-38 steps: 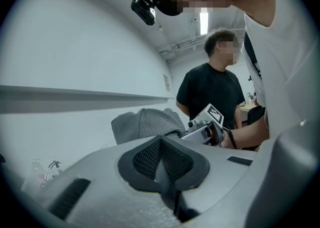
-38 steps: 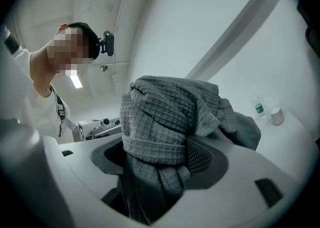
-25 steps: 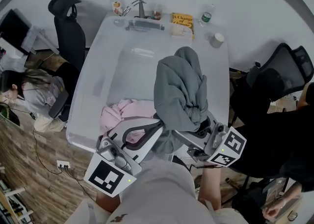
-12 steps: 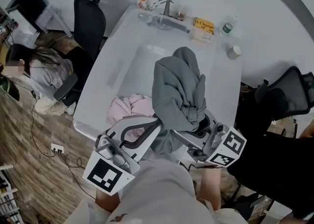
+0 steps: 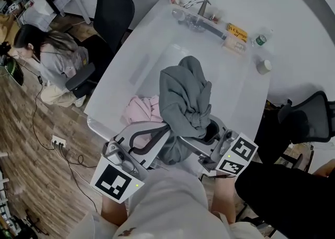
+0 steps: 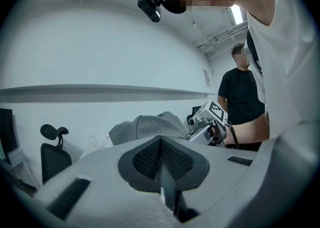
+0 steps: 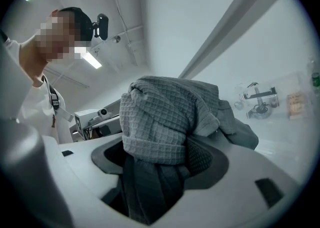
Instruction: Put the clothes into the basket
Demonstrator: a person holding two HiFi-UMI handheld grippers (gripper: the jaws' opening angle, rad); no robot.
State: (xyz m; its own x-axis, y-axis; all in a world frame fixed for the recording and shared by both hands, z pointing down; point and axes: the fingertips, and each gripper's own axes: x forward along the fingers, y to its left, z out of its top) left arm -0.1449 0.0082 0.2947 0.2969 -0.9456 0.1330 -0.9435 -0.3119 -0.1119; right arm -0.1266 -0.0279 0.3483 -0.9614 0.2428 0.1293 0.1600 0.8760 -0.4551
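Head view, centre of frame: the grey garment (image 5: 183, 94) hung in a bunched mass above the white tub (image 5: 112, 94), its lower folds pinched between the jaws of the right gripper (image 7: 155, 172). The left gripper (image 6: 162, 169), at lower left, had its jaws pressed together with nothing seen between them, its tips just beside the garment. Pink clothes (image 5: 140, 111) lay in the tub, left of the garment. A faucet (image 5: 196, 6) stood at upper centre.
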